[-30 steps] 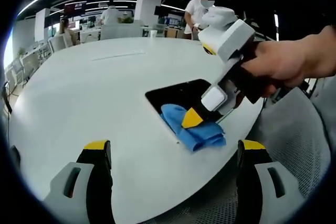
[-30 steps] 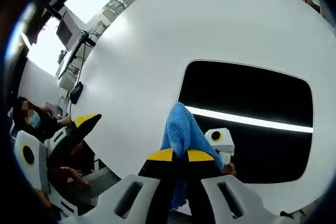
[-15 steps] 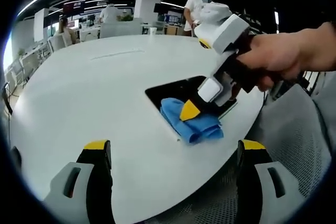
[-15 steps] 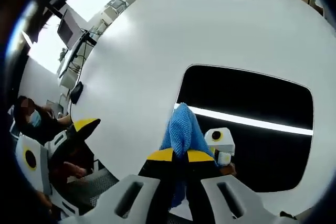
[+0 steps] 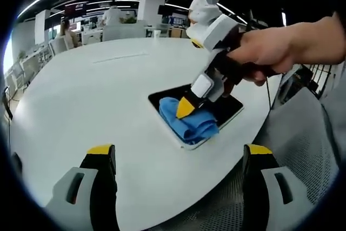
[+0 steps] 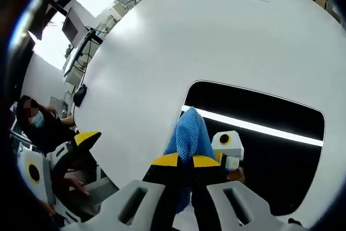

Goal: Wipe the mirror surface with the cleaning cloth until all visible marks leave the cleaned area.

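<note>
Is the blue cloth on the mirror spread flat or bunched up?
Bunched up. The blue cloth lies in thick folds on the mirror, pinched by the right hand-held gripper; it rises as a ridge between the jaws.

- The left gripper view looks across the round white table (image 5: pixel 97 96) from near its edge, from a little way back, facing the mirror (image 5: pixel 227 106) and the room behind.
- The right gripper view looks steeply down, close over the mirror (image 6: pixel 270 133).
- Both views share the mirror, the blue cloth (image 5: pixel 189 120) and the tabletop.
</note>
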The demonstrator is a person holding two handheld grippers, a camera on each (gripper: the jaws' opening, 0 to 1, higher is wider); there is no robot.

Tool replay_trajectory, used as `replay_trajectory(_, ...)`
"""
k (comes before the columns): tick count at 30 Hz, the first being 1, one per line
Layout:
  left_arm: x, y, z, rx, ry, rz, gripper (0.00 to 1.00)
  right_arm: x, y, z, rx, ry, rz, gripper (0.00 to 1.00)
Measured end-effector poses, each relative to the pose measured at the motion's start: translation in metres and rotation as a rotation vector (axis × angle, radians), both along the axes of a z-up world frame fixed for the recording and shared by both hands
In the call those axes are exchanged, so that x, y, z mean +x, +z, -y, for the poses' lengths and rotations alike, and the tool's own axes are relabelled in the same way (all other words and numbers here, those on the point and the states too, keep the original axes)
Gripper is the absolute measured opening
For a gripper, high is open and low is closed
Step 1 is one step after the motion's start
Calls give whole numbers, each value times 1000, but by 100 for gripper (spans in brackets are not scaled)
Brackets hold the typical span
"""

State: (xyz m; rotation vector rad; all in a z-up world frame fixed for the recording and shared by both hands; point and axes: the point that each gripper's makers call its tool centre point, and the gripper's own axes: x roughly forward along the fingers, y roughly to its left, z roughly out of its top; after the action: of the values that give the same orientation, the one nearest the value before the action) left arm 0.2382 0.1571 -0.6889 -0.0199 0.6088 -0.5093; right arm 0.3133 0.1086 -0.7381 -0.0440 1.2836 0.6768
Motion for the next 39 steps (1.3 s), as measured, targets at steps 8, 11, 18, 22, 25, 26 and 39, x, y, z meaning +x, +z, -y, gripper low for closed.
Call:
replay_trajectory(8,-1,-1,1,10,-8,-4,97,11,0,-1,-16,70,22,1)
replay_trajectory(11,-1,-3,1,8,-8,-11,97,18,-1,-2,-19,66,14,1)
replay_trajectory(18,-1,-3,1,9,-6,-13,97,37,0,-9,-35,105,48,1)
replay_trajectory(22,-3,-5,1,15,-12,-22,96,46,0,-12,-47,112,62,1)
replay_trajectory(25,-3,-5,1,17,-14,-22,94,53,0,-13,-49,100,68,1)
replay_trajectory(26,-3,-5,1,16,-15,-22,94,55,0,-14,-47,88,67,1)
replay_trajectory(39,0,-8,-1,6,1,-24,99,71,0,-21,-103,154,131,1)
